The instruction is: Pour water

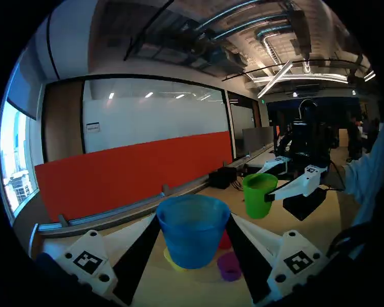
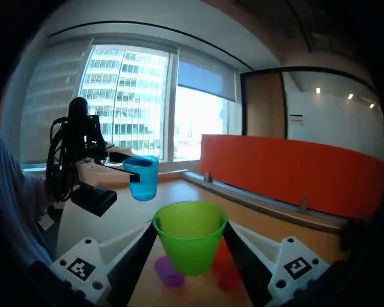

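My left gripper (image 1: 193, 233) is shut on a blue plastic cup (image 1: 193, 230), held upright above the wooden table (image 1: 156, 286). The same blue cup (image 2: 141, 177) appears at the left of the right gripper view, with the left gripper (image 2: 135, 177) clamped on it. My right gripper (image 2: 190, 244) is shut on a green plastic cup (image 2: 190, 243), also upright and lifted. In the left gripper view the green cup (image 1: 259, 195) hangs to the right, the right gripper (image 1: 268, 196) gripping it. The two cups are apart. Whether either cup holds water cannot be told.
On the table below lie a purple cup (image 1: 229, 266), a yellow piece (image 1: 171, 260) and a red cup (image 2: 224, 266). A red partition (image 1: 130, 171) runs along the table's far edge. A person's sleeve (image 1: 368, 174) is at the right.
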The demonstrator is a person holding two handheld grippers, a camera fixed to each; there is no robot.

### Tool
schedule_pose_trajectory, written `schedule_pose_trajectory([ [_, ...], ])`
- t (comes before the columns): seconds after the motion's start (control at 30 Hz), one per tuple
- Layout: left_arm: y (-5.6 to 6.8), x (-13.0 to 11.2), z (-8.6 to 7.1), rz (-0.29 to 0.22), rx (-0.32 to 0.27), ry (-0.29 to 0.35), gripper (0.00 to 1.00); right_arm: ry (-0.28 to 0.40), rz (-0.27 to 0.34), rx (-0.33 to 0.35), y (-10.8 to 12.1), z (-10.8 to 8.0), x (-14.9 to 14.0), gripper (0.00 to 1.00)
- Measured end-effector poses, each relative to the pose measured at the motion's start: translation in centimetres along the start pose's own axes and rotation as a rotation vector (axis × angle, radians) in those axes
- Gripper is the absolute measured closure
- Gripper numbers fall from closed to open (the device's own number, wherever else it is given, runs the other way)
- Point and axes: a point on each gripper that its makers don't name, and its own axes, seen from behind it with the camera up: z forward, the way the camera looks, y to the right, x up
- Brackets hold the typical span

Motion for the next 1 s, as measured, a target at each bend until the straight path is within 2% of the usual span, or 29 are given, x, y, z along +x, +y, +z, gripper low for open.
schedule_pose_trajectory([
  [0.3, 0.2, 2.1, -0.3, 0.113, 0.022, 0.024, 0.13, 0.012, 0.0, 0.025, -1.0, 0.7, 0.1, 0.08],
  [1.0, 0.9, 6.1, 0.5, 0.38, 0.069, 0.04, 0.13, 0.033, 0.017, 0.106, -4.3, 2.9, -0.3, 0.08],
])
